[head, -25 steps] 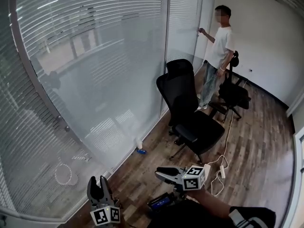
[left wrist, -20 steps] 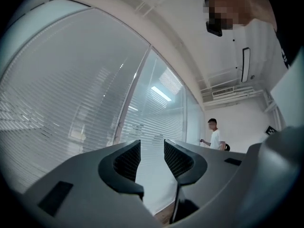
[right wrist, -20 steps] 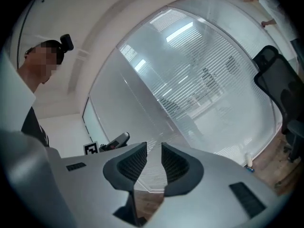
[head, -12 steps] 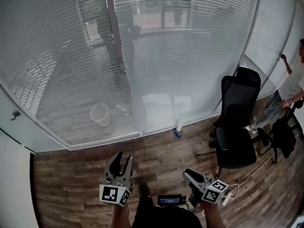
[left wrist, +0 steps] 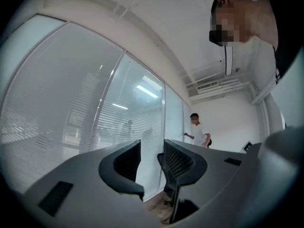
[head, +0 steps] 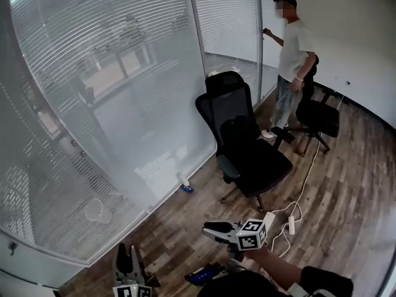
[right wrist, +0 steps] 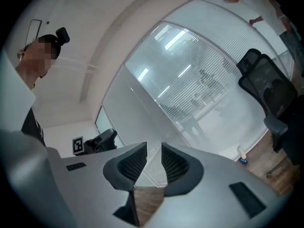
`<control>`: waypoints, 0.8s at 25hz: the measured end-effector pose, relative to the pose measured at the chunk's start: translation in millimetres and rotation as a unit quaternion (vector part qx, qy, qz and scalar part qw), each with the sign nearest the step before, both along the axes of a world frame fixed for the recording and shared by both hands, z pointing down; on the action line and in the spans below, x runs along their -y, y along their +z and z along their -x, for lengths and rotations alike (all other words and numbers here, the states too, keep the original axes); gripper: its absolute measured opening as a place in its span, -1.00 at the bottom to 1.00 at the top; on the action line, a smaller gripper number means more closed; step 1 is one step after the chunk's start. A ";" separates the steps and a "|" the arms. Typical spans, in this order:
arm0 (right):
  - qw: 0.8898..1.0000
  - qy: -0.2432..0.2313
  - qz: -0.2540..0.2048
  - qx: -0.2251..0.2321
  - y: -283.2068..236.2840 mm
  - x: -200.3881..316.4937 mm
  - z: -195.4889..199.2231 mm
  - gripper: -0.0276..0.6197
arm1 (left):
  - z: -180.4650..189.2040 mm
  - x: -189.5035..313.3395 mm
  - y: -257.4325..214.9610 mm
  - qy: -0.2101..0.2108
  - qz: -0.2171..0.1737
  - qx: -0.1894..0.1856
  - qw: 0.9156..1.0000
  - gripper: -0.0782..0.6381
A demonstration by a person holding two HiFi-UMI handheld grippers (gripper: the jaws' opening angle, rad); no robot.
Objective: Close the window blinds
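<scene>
Across the head view from about nine o'clock round to twelve, the window blinds (head: 93,42) hang behind the tall glass panels (head: 154,122), their slats tilted enough that the outside shows through in bands. They look thin and light, likely quick to kink if pinched, and they seem to sit on the far side of the glass, so the slats themselves are probably not the place to take hold. A cord, wand or knob would be the proper grip (I can make out none for certain).

The left claw (head: 128,250) waits at six o'clock, released with a plain gap and nothing between its jaws. The right claw (head: 209,229), near five o'clock, is likewise released and empty, its jaws a little closer together. Both are well apart from the glass.

A black office chair (head: 244,141) stands at one o'clock of the claws, near the panels. Beyond it a person (head: 294,48) reaches toward the far panel, a second chair (head: 318,116) just behind. A small bottle (head: 184,181) stands at the foot of the glass, and a white cable (head: 291,223) trails over the wooden floor (head: 346,184).
</scene>
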State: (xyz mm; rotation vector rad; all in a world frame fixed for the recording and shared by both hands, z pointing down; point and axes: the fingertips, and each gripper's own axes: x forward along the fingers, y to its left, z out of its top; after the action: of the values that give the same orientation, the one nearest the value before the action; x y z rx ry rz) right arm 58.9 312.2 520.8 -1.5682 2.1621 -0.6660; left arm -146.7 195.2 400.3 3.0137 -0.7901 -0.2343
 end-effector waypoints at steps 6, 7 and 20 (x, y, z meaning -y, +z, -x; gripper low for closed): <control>1.000 0.023 -0.003 0.014 -27.5 -80.4 19.8 -0.61 | -23.9 -85.0 -20.4 0.088 0.044 -0.039 0.994 -0.33; 1.000 0.023 -0.003 0.016 -34.3 -86.5 26.1 -0.61 | -21.9 -91.9 -17.6 0.096 0.058 -0.041 0.993 -0.33; 0.999 0.019 0.019 -0.027 -111.2 -119.9 55.8 -0.61 | 22.0 -118.2 -36.1 0.101 0.129 -0.084 0.983 -0.33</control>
State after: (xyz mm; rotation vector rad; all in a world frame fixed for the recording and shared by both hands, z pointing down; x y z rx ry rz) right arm 3.1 432.1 409.6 -1.6597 2.1652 -0.6645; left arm -168.7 313.4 364.1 2.7582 -0.4559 -0.3467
